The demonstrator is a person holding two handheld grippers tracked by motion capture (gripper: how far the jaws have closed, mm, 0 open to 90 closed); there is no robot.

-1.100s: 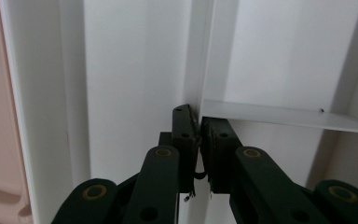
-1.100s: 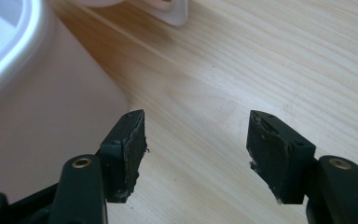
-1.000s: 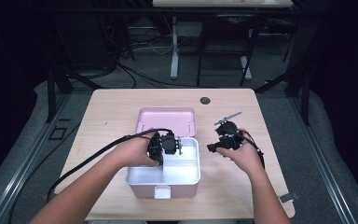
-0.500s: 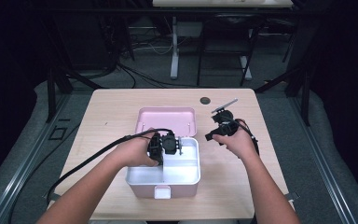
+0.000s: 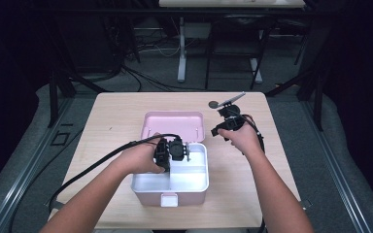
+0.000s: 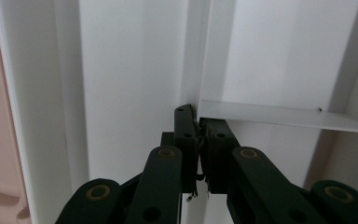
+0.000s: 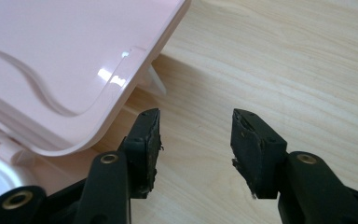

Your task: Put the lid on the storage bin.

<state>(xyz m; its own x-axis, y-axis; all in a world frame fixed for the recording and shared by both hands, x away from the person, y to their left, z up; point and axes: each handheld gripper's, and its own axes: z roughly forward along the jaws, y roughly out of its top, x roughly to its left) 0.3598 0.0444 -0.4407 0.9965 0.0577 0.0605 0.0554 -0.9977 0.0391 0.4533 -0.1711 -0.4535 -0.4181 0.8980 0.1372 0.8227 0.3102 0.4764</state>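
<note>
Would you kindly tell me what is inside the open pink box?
Inside the box are white dividers and the left claw, shut on a divider. Nothing else shows; the hand covers part.

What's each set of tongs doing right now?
Left tongs: shut on the white tray divider.
Right tongs: open, holding nothing, jaws just been closing.

The left gripper (image 5: 178, 149) hides part of the white box (image 5: 194, 178). The box's thin wall (image 6: 279, 115) runs off the edge in the left gripper view. The small dark round thing (image 5: 213, 104) is too tiny to tell, maybe a cap.
</note>
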